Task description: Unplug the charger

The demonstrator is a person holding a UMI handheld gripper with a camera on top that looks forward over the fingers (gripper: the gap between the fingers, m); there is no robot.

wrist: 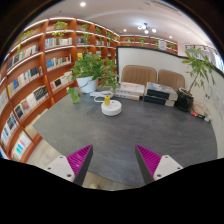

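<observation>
My gripper is open and empty, its two magenta pads wide apart above a bare grey floor. Far beyond the fingers, a round white object with a small yellow item on top lies on the floor; it may be the charger or socket unit, too small to tell. No cable or plug is clear to see.
Orange bookshelves run along the left. A potted plant stands behind the white object. A low bench with cushions and a black box sit at the far wall. A tall plant stands at the right.
</observation>
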